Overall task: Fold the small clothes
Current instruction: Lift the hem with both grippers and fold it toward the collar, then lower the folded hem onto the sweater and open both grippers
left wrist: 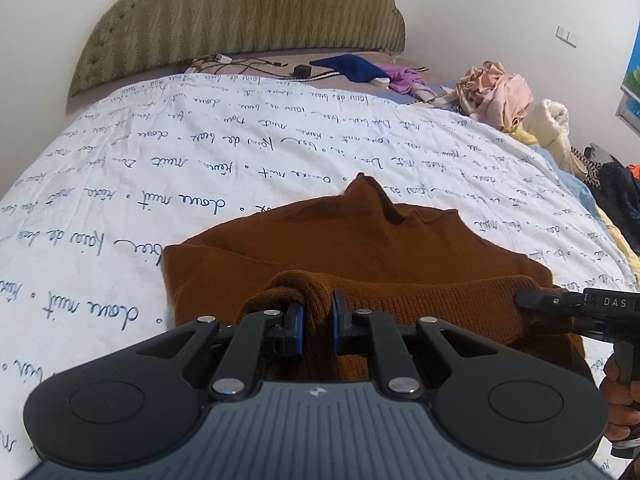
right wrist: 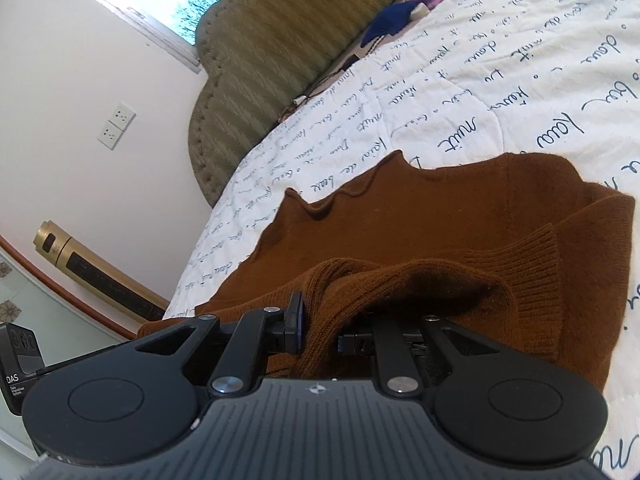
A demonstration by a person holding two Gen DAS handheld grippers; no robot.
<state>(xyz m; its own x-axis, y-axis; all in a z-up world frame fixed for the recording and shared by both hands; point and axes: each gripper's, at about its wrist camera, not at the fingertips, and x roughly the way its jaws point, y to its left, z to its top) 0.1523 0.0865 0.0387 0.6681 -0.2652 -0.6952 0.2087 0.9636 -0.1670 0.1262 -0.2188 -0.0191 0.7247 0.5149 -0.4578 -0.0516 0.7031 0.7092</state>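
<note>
1. Surroundings, left to right in the left wrist view: olive padded headboard [left wrist: 240, 20] against the wall; tangled cables [left wrist: 240, 65] at the bed's head; a dark blue cloth [left wrist: 354, 67]; a purple garment [left wrist: 404, 79]; a pink crumpled clothes pile [left wrist: 498, 94] at the right edge of the bed.
2. White quilt [left wrist: 160, 160] printed with dark cursive script covers the bed.
3. Right wrist view: wall sockets [right wrist: 116, 125] and a gold cylindrical appliance [right wrist: 92, 270] stand left of the bed.
4. Brown knit sweater [left wrist: 360, 240] lies on the quilt near the camera, ribbed hem lifted toward both grippers.
5. Left gripper [left wrist: 317, 318]: jaws nearly closed, pinching a bunched fold of the ribbed hem between blue pads.
6. Right gripper [right wrist: 320, 330]: knit is draped over the right finger, hiding it; jaws narrow, clamping the hem fold.
7. In the left view, the right gripper enters level from the right edge, tip in the hem.
</note>
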